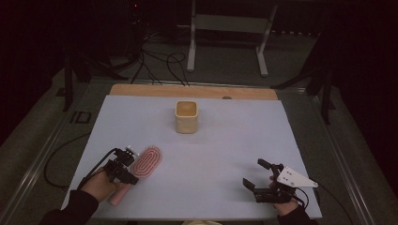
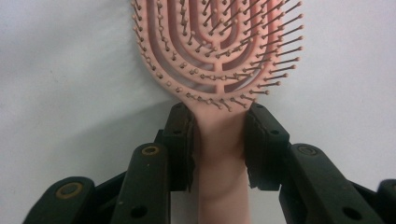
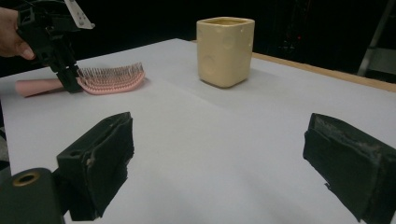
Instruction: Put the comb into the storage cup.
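A: Where's the hairbrush (image 1: 146, 161)?

B: Lower left, flat on the table (image 1: 211, 140). My left gripper (image 2: 219, 140) has its fingers clamped on its neck for lifting; right gripper (image 3: 224, 158) fingers apart, idle.

A pink hairbrush (image 2: 219, 60) with brown-tipped bristles lies on the pale lilac tabletop (image 1: 225, 154); the cup (image 1: 186, 116) is cream-yellow with dimples, both tools black.
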### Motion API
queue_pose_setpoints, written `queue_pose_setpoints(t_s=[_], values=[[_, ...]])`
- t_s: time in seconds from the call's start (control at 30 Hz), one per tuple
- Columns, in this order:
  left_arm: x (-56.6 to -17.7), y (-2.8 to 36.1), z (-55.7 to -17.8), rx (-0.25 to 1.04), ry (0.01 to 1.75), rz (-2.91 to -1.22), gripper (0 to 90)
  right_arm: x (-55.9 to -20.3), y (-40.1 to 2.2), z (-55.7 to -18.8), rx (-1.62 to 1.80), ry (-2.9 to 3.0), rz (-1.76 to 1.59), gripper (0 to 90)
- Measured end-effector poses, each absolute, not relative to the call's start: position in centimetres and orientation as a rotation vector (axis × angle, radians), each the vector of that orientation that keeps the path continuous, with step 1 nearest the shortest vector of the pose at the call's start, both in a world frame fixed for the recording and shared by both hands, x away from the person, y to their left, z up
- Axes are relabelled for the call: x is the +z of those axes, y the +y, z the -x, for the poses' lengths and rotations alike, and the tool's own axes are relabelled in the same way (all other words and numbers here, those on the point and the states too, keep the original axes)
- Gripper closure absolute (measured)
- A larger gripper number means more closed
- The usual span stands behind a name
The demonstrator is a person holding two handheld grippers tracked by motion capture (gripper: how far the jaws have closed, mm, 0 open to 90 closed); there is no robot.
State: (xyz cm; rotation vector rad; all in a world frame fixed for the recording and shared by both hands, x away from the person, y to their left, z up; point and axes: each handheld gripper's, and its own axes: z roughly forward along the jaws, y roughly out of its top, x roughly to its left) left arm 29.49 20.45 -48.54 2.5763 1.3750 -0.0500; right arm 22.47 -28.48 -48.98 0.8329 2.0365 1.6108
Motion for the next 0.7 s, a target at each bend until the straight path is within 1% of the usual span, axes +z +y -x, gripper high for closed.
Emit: queue_pose_setpoints(t_s=[0.03, 0.07, 0.23, 0.47, 0.7], values=[[-48.56, 20.47, -29.48, -0.046, 1.374, -2.577, 66.5, -48.98, -28.48, -22.47, 1.611, 2.037, -0.833, 8.6], [-48.58, 20.52, -29.51, -0.044, 1.371, -2.581, 68.6, -48.99, -28.5, -22.47, 1.61, 2.037, -0.831, 8.5], [-48.61, 20.66, -29.49, -0.043, 1.357, -2.579, 70.4, -49.0, -28.5, -22.47, 1.613, 2.035, -0.831, 8.5], [-48.5, 20.86, -29.42, -0.034, 1.321, -2.584, 71.5, -48.99, -28.56, -22.49, 1.612, 2.034, -0.837, 8.5], [-48.3, 20.36, -29.01, 0.006, 1.271, -2.572, 71.8, -49.01, -28.53, -22.5, 1.612, 2.034, -0.838, 8.5]])
